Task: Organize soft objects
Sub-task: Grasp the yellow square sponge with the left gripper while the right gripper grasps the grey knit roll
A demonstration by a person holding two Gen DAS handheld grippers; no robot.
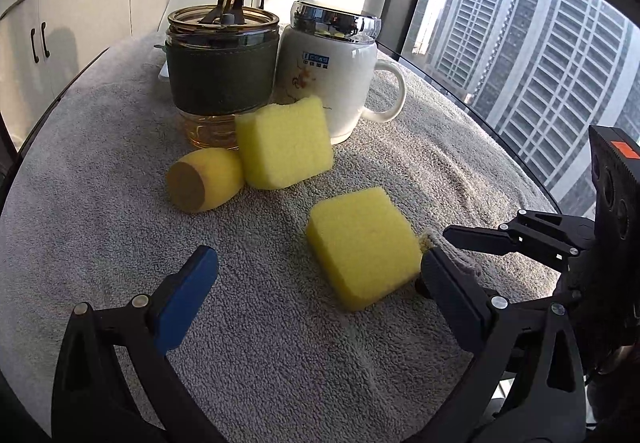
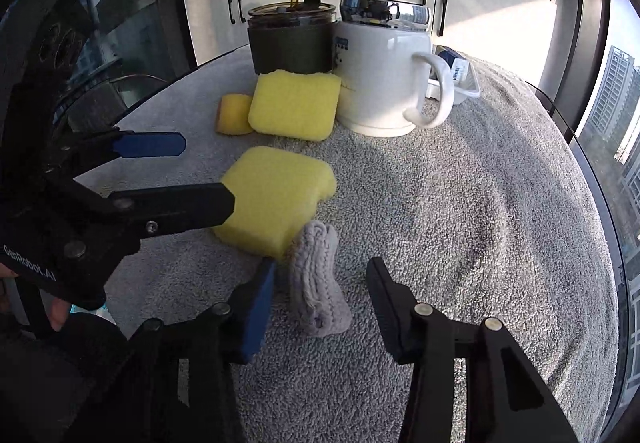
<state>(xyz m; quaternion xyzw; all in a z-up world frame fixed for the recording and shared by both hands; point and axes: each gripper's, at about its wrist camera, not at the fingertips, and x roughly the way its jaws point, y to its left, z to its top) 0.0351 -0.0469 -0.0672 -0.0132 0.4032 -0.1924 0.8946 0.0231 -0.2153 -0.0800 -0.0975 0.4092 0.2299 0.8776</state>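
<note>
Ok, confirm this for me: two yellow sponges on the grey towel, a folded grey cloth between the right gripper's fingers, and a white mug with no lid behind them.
One detail is wrong: the white mug does have a lid, a shiny chrome one, plain in the right wrist view. The rest holds: two yellow sponges lie on the grey towel, and the folded grey cloth sits between the right gripper's fingers.

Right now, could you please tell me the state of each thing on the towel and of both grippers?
Glass tumbler: upright, lid on.
White mug: upright, lidded.
Far sponge: propped, leaning.
Near sponge: flat, free.
Grey cloth: folded, between right gripper jaws, ungripped.
Left gripper: open.
</note>
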